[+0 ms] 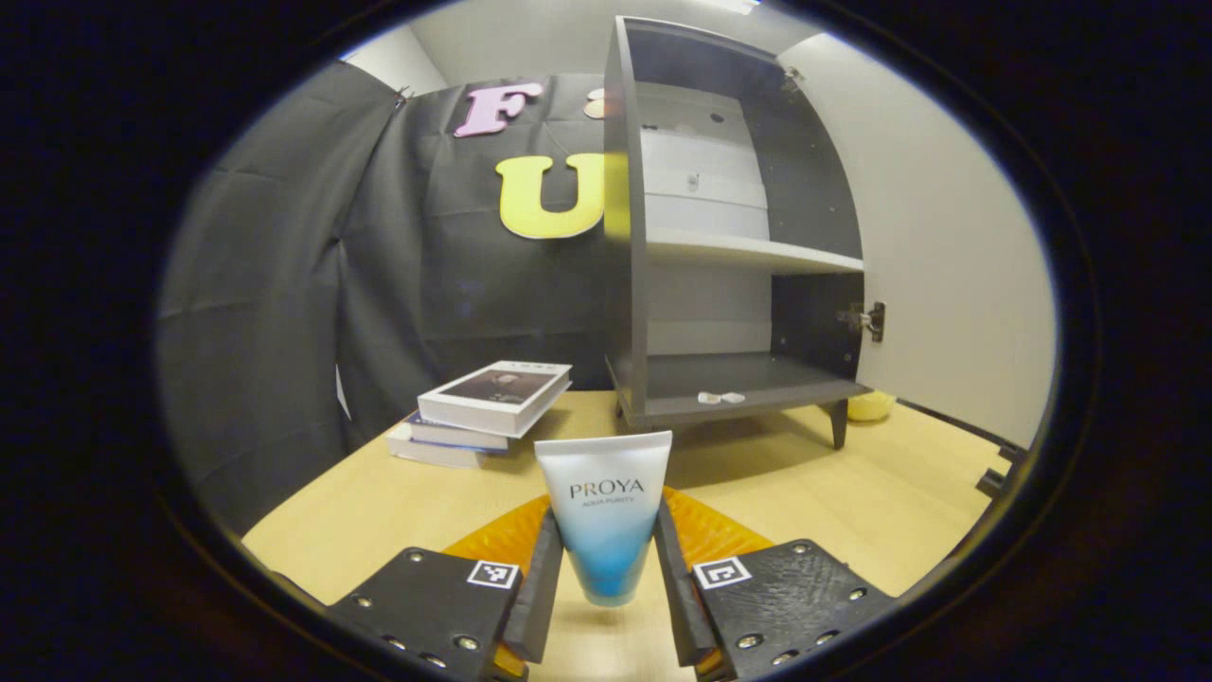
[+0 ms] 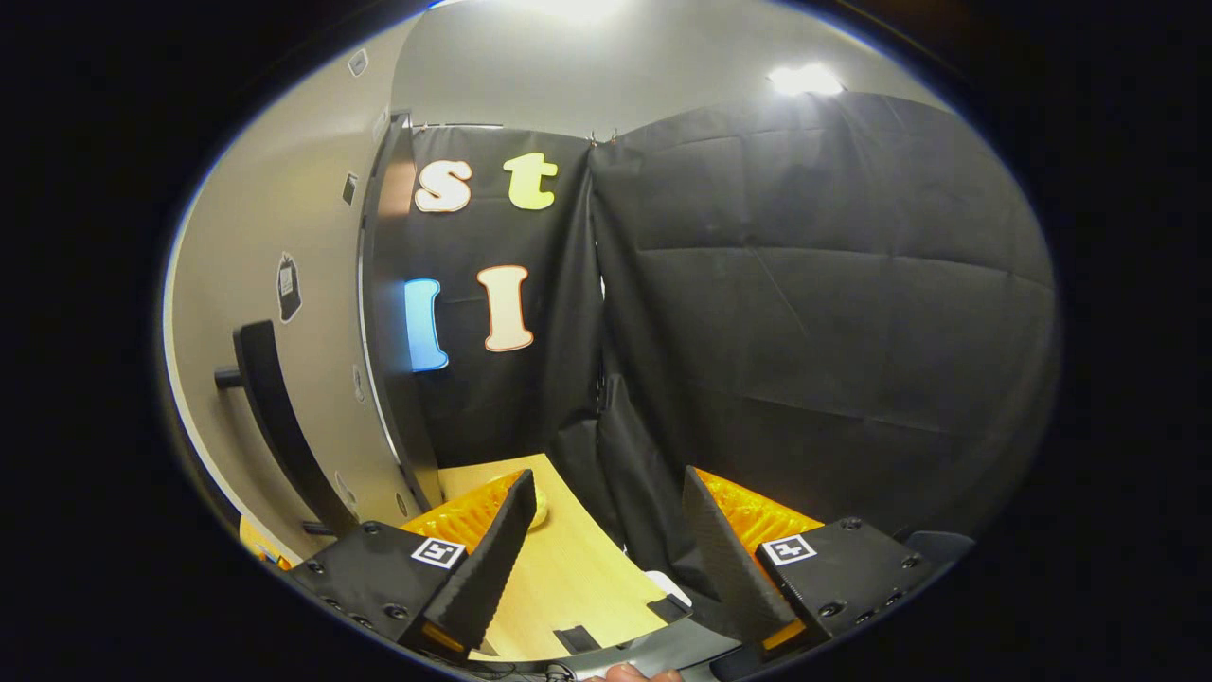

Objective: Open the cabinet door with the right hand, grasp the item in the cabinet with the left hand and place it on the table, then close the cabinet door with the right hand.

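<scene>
The left claw (image 1: 606, 578) grips the tube (image 1: 604, 516), seemingly just above the surface (image 1: 852, 493), out in front of the cabinet (image 1: 729, 237). Its door (image 1: 937, 246) stands open. The right claw (image 2: 606, 559) is spread, beside the handle (image 2: 275, 417).

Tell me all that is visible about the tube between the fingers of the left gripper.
The tube is a soft plastic cosmetic tube, white at the top and fading to blue at the bottom. It stands upside down: the wide flat crimped end points up and the narrow cap end points down. Dark lettering is printed on the white part. The left gripper holds it, both fingers pressing its lower sides. It hangs above the wooden table, in front of the open cabinet; whether its cap touches the table is unclear.
</scene>
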